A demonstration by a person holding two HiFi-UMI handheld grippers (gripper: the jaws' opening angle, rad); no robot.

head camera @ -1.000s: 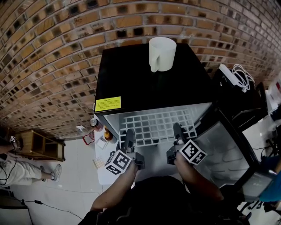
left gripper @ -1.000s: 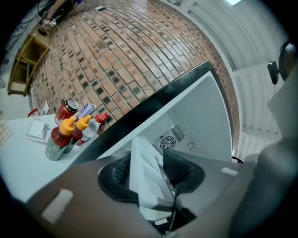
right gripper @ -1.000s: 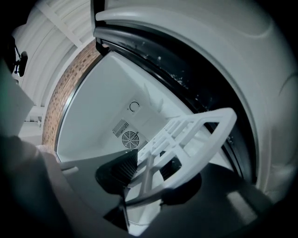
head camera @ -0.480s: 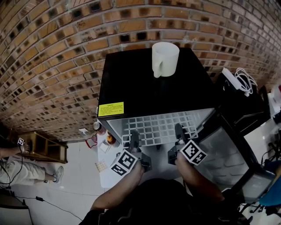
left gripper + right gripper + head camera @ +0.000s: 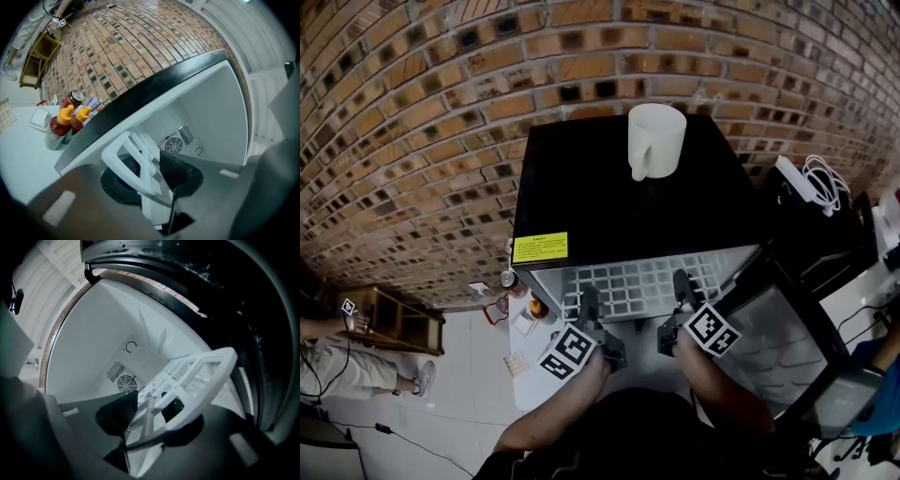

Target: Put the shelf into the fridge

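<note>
The white grid shelf [image 5: 637,286] lies level, partly inside the open black fridge [image 5: 619,187], with its front edge sticking out. My left gripper [image 5: 589,302] is at the shelf's front left; its jaws have just been closing and now pinch the front bar. In the left gripper view the shelf [image 5: 136,154] sits between that gripper's [image 5: 146,178] dark pads. My right gripper [image 5: 682,284] is at the front right. Its jaws [image 5: 147,420] stand wide around the shelf [image 5: 201,373], which rests on one pad.
A white mug [image 5: 654,141] stands on the fridge top. The fridge door [image 5: 787,347] hangs open at the right. Sauce bottles [image 5: 63,122] and a can [image 5: 72,99] stand on a low white table at the left. A fan vent [image 5: 173,144] marks the fridge's back wall.
The shelf has slid a little deeper into the fridge, with less of it showing in front. Both grippers have followed it toward the opening.
</note>
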